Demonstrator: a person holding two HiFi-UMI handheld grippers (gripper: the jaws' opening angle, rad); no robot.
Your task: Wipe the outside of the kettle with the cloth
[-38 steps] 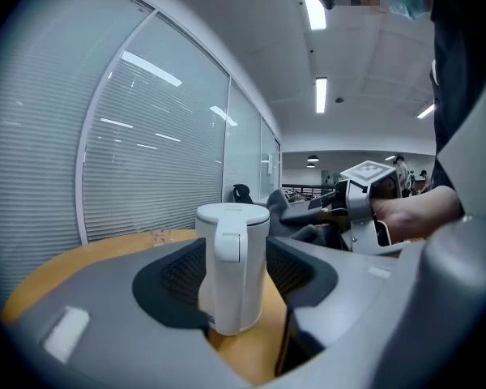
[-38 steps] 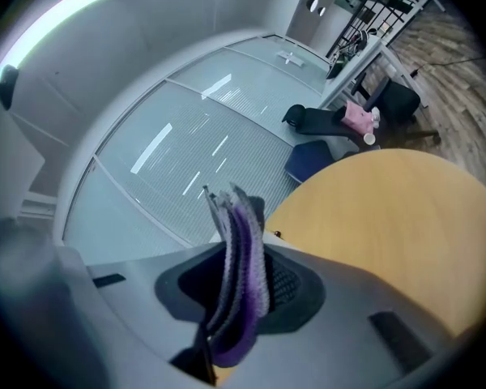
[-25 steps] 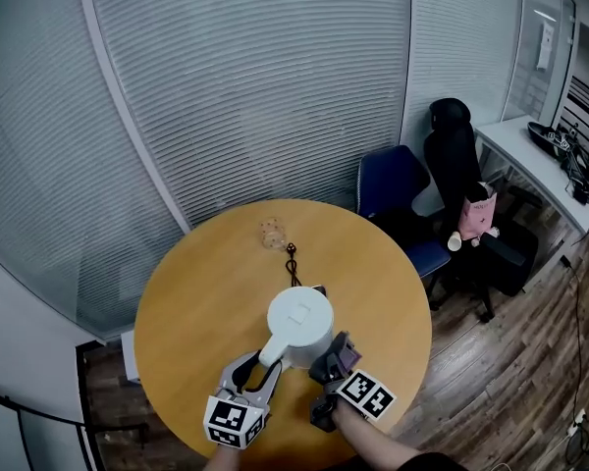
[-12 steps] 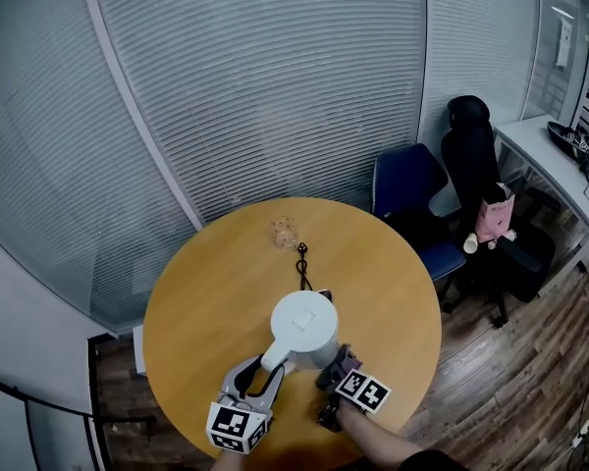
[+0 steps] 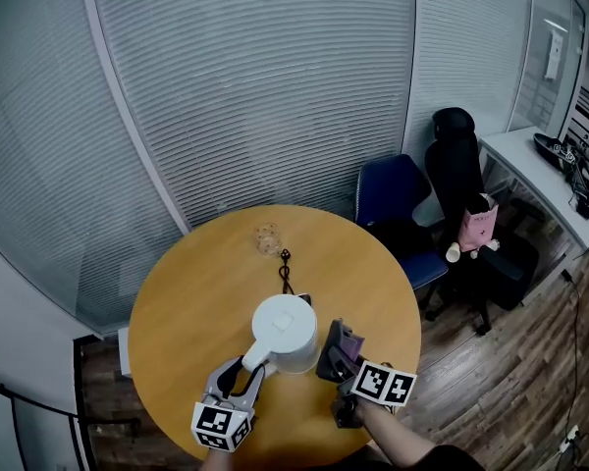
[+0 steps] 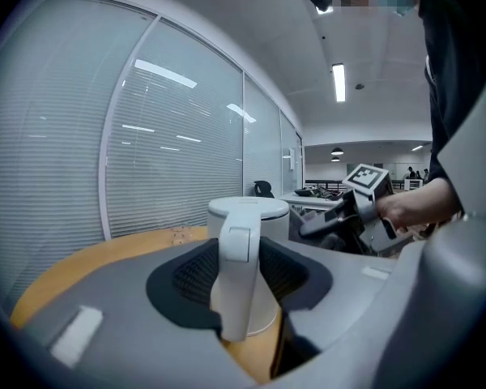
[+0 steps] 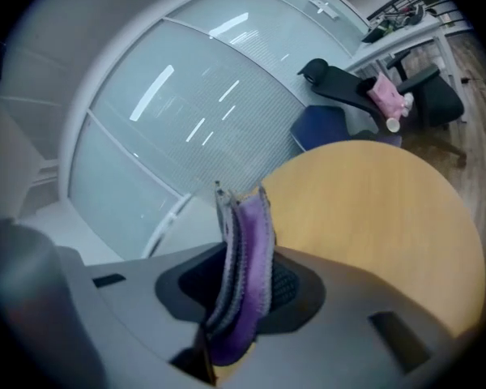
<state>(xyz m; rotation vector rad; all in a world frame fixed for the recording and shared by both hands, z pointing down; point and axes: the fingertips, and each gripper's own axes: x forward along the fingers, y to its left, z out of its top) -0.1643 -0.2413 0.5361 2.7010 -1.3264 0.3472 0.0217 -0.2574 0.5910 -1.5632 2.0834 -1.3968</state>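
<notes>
The white kettle (image 5: 285, 332) stands on the round wooden table (image 5: 196, 283), its handle (image 5: 252, 356) pointing to the near edge. My left gripper (image 5: 240, 373) is shut on that handle (image 6: 236, 266), which stands upright between the pads, with the kettle (image 6: 255, 213) behind it. My right gripper (image 5: 336, 353) is just right of the kettle and is shut on a folded purple cloth (image 5: 348, 342). The cloth (image 7: 255, 250) sticks up between the jaws of the right gripper (image 7: 243, 278). Whether it touches the kettle's side I cannot tell. The kettle is out of the right gripper view.
A black cord (image 5: 287, 268) runs from behind the kettle toward a small clear object (image 5: 267, 237) at the table's far side. A blue chair (image 5: 393, 189) and a black chair (image 5: 459, 160) with a pink toy (image 5: 478, 232) stand beyond the table's right edge.
My right gripper has risen with the cloth beside the kettle's right side and rolled. The left gripper has kept its hold on the handle.
</notes>
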